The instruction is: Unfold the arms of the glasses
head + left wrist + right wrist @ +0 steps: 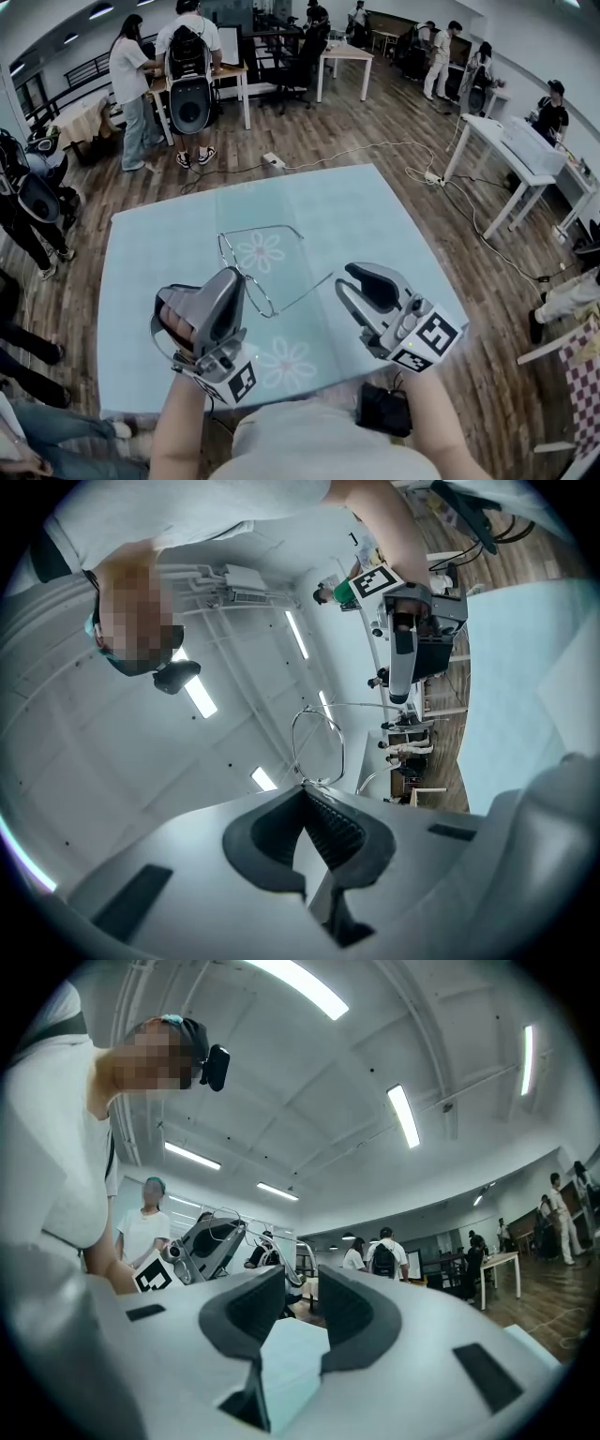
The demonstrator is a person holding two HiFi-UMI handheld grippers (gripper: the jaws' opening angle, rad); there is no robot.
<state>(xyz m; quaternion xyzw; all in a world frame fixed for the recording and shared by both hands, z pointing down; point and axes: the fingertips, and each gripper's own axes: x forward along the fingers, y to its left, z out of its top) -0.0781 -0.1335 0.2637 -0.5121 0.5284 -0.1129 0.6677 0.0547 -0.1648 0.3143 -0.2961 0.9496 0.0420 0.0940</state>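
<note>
Thin wire-rimmed glasses (302, 293) hang above the pale blue flowered tablecloth (375, 216). My left gripper (242, 286) is shut on the frame beside one lens. In the left gripper view the lens loop (317, 747) sticks out past the closed left gripper (305, 791). One arm of the glasses runs out to the right towards my right gripper (343, 278). That right gripper (302, 1297) is open. The arm's end (292, 1279) shows just beyond the gap, and no pad presses on it. The other arm lies across the far side of the lenses.
The table's near edge is close to the person's body, where a black pouch (384, 410) hangs. Several people (131, 84) stand around the room. A white table (511, 155) stands to the right, and cables (394, 150) lie on the wooden floor.
</note>
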